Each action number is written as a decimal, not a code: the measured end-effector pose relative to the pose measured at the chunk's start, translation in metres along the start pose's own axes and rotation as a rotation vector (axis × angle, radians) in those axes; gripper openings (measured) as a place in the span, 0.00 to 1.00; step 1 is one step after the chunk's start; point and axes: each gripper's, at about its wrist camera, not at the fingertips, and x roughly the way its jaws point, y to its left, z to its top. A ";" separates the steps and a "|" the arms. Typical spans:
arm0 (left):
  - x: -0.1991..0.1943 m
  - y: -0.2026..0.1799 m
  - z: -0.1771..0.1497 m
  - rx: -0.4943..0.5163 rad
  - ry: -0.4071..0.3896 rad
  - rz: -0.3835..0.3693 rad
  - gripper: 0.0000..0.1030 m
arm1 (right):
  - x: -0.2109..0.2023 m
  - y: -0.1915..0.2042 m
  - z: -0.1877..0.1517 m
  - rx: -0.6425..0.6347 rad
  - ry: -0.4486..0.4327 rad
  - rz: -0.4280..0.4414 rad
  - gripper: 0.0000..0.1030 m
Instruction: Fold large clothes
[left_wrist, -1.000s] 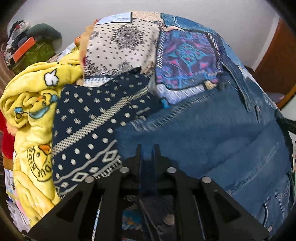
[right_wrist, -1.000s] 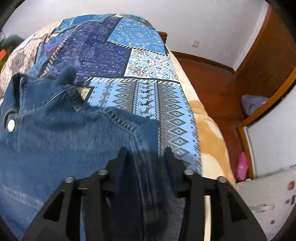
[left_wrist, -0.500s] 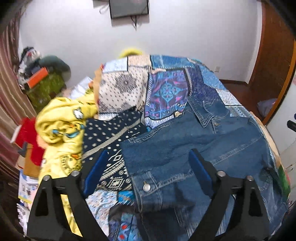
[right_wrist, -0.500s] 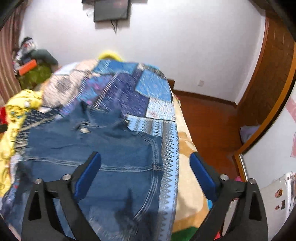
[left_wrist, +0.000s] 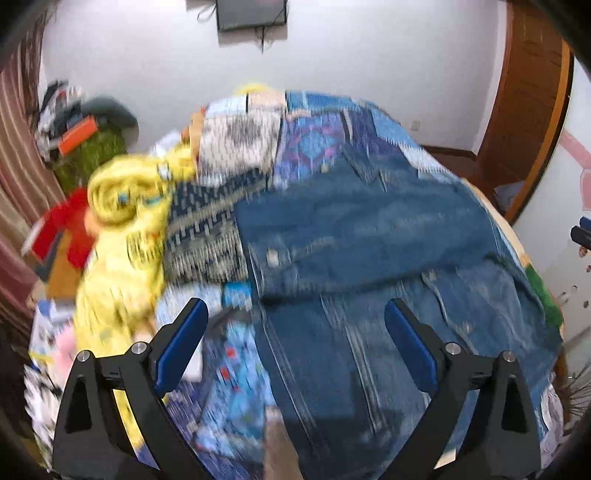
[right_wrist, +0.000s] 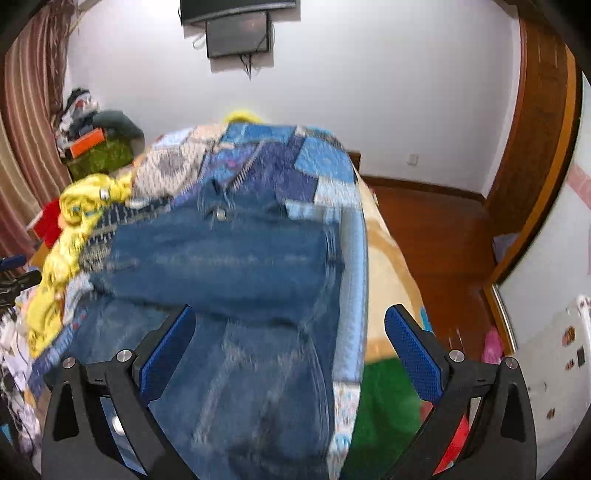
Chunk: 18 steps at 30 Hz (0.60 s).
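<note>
A blue denim jacket (left_wrist: 369, 236) lies on the patchwork bedspread (left_wrist: 317, 136), its upper part folded down over the lower part. It also shows in the right wrist view (right_wrist: 229, 258). My left gripper (left_wrist: 295, 347) is open and empty, held above the jacket's near left part. My right gripper (right_wrist: 288, 350) is open and empty, above the jacket's near right part. Both views are motion-blurred.
A yellow blanket (left_wrist: 122, 206) is heaped at the bed's left side. Red cloth (left_wrist: 70, 229) and clutter lie left of it. The bed's right edge (right_wrist: 388, 258) drops to a wooden floor (right_wrist: 436, 229). A wooden door frame (right_wrist: 539, 147) stands at right.
Both grippers have let go of the denim, opened wide and pulled back and up from the bed. The jacket's upper part now lies folded over the lower part.
</note>
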 end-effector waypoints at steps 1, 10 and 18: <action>0.001 0.003 -0.009 -0.016 0.016 -0.006 0.94 | 0.001 -0.001 -0.008 0.006 0.015 -0.002 0.99; 0.031 0.031 -0.105 -0.284 0.254 -0.143 0.94 | 0.014 -0.019 -0.091 0.204 0.170 0.060 0.99; 0.023 0.013 -0.141 -0.320 0.264 -0.209 0.81 | 0.019 -0.045 -0.126 0.375 0.224 0.099 0.99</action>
